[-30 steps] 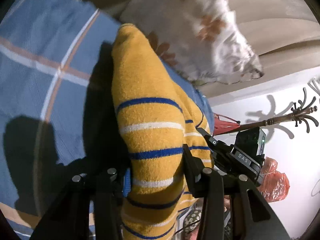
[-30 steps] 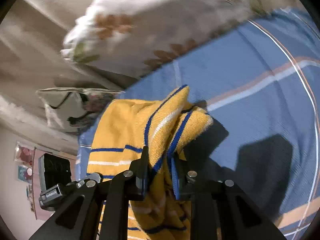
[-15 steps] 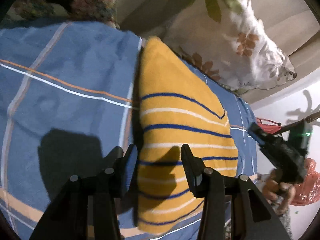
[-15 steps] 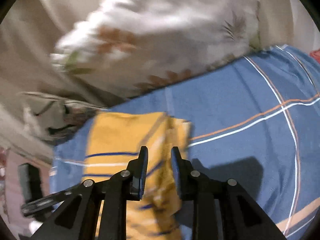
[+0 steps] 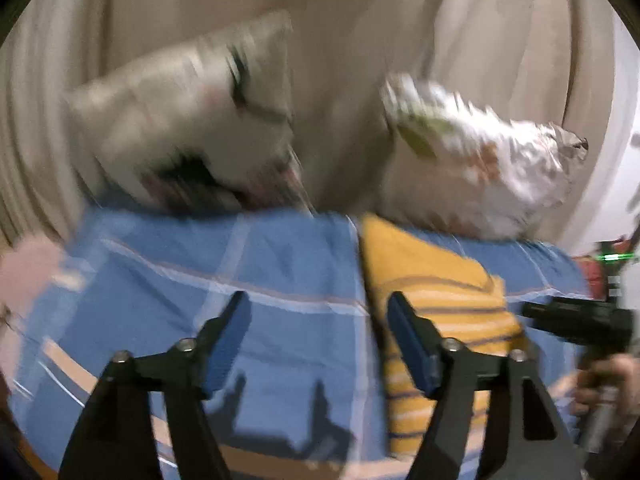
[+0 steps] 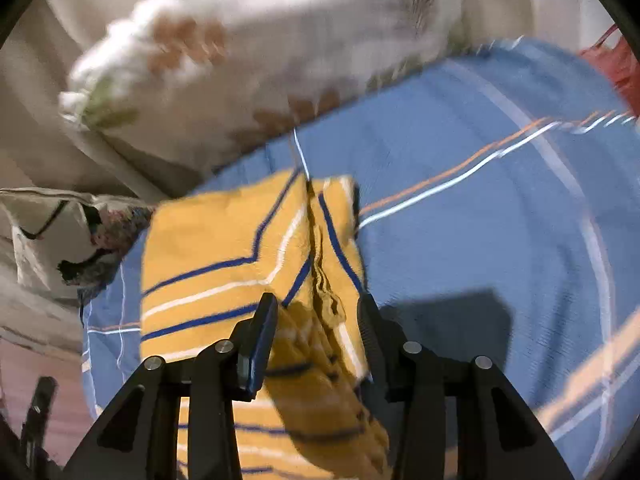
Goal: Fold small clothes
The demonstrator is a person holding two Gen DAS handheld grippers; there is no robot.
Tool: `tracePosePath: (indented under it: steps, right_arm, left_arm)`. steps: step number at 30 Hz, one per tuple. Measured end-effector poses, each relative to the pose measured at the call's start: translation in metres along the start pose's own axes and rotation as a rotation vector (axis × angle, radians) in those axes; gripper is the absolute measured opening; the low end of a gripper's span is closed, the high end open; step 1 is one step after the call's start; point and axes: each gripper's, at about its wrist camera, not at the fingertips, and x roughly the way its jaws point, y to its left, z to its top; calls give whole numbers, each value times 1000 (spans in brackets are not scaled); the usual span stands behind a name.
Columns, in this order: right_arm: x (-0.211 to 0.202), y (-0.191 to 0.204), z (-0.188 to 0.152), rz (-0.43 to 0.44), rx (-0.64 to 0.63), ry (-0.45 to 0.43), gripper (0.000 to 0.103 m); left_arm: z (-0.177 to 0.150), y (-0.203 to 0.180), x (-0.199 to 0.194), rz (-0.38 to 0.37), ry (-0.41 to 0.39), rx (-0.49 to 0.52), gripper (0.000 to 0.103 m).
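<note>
A yellow garment with blue and white stripes lies folded on the blue checked bedsheet. In the left wrist view the garment lies to the right of my open, empty left gripper, which hovers above the sheet. My right gripper is open just above the garment's right folded edge, with nothing between its fingers. The right gripper's black body shows at the right of the left wrist view. Both views are motion-blurred.
A white floral pillow lies at the head of the bed, and it shows in the left wrist view beside a second patterned pillow. A beige curtain hangs behind. A red bag sits at the far right.
Both grippers let go of the yellow garment, opened and drew back. The garment now lies folded flat on the sheet. The left gripper swung left and its view tilted up.
</note>
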Motion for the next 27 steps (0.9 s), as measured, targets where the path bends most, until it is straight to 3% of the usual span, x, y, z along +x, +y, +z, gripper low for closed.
tracePosePath:
  steps: [3, 7, 19, 25, 27]
  right_arm:
    - [-32, 19, -20, -75, -67, -85, 46]
    - [-40, 34, -46, -128, -79, -92, 47]
    - [-35, 32, -92, -127, -149, 24, 47]
    - [-54, 30, -105, -107, -260, 5, 55]
    - [-57, 23, -108, -115, -279, 8, 56]
  left_arm:
    - [0, 6, -25, 62, -163, 13, 103]
    - [4, 8, -40, 76, -220, 1, 103]
    - [2, -21, -63, 192, -82, -10, 103]
    - [-24, -47, -68, 226, 3, -15, 103]
    - [-38, -58, -61, 215, 65, 5, 103]
